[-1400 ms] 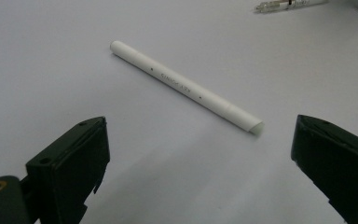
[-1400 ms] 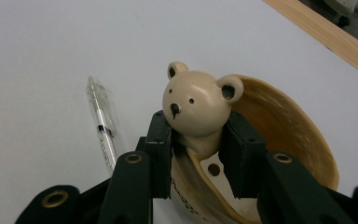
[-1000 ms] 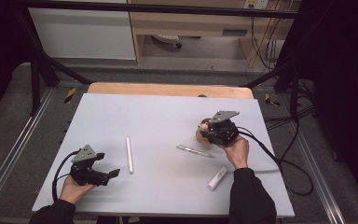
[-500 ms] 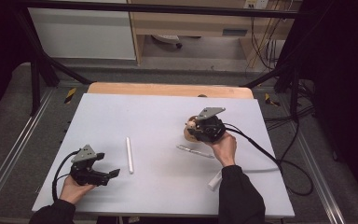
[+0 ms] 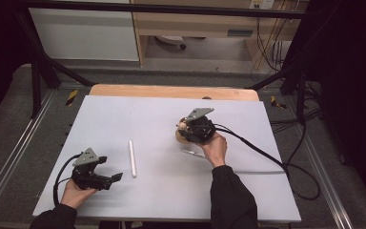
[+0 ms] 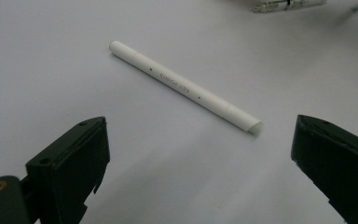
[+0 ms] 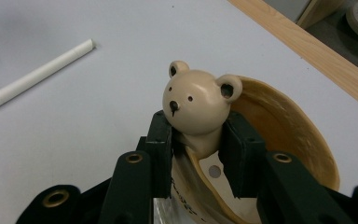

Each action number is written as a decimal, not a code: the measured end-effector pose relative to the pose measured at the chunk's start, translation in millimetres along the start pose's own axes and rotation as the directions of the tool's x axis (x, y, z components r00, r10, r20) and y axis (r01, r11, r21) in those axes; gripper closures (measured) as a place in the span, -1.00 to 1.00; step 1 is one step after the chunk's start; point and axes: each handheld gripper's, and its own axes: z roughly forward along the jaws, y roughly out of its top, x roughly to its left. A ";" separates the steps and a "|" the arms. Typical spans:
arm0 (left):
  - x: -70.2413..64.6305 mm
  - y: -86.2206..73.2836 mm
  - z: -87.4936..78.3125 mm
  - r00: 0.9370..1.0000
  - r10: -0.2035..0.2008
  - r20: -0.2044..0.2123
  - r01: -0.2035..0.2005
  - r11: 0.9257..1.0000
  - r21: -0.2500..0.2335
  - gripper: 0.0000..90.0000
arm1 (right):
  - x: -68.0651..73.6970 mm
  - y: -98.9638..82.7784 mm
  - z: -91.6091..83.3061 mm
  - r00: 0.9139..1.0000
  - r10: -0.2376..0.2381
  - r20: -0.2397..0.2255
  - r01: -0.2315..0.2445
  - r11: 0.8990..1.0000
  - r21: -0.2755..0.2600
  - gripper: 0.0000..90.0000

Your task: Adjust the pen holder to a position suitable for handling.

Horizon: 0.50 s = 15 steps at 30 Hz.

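My right gripper (image 7: 198, 149) is shut on the neck of a beige bear figure (image 7: 198, 100) that has a tan dish-shaped part (image 7: 289, 130) behind its head. In the high view that gripper (image 5: 189, 130) holds the bear (image 5: 183, 128) over the middle right of the white board. A white pen (image 5: 132, 158) lies left of centre. My left gripper (image 5: 117, 177) rests at the front left with its jaws pointing at the pen. In the left gripper view the jaws (image 6: 200, 172) stand wide apart, open, with the pen (image 6: 186, 87) lying ahead of them, untouched.
A small clear stick (image 5: 194, 153) lies on the white board (image 5: 124, 114) just beside the right hand. A wooden table edge (image 5: 171, 90) runs along the far side. Black cables (image 5: 267, 157) trail off to the right. Dark frame posts stand at both sides.
The right hand has carried the bear leftward and slightly farther up the board. The clear stick now lies right beside that hand. The left gripper and the pen have stayed put.
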 end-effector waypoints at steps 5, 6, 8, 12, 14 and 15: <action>0.0 0.0 -0.1 1.000 0.000 0.001 0.000 1.000 -0.001 -0.90 | 3.2 3.7 13.3 1.000 0.002 -0.006 -0.002 1.000 0.007 0.47; 0.0 0.0 -0.2 1.000 -0.001 0.001 0.001 1.000 -0.001 -0.90 | 3.2 3.7 13.3 1.000 0.002 -0.006 -0.002 1.000 0.007 0.47; 0.1 0.0 -0.2 1.000 -0.001 0.002 0.001 1.000 -0.001 -0.90 | 3.4 3.7 18.3 1.000 0.011 -0.012 -0.011 1.000 0.001 0.47; 0.4 0.0 0.0 1.000 -0.001 0.003 0.001 1.000 0.000 -0.90 | 4.1 1.4 26.7 1.000 0.012 -0.017 -0.011 1.000 0.008 0.47; 0.3 0.0 -0.1 1.000 -0.001 0.003 0.001 1.000 -0.001 -0.90 | 5.5 -0.5 31.6 1.000 0.004 -0.021 -0.004 1.000 0.011 0.47; 0.3 0.0 -0.1 1.000 0.000 0.003 0.000 1.000 -0.001 -0.90 | 6.0 -1.1 32.8 1.000 -0.001 -0.023 0.001 1.000 0.009 0.47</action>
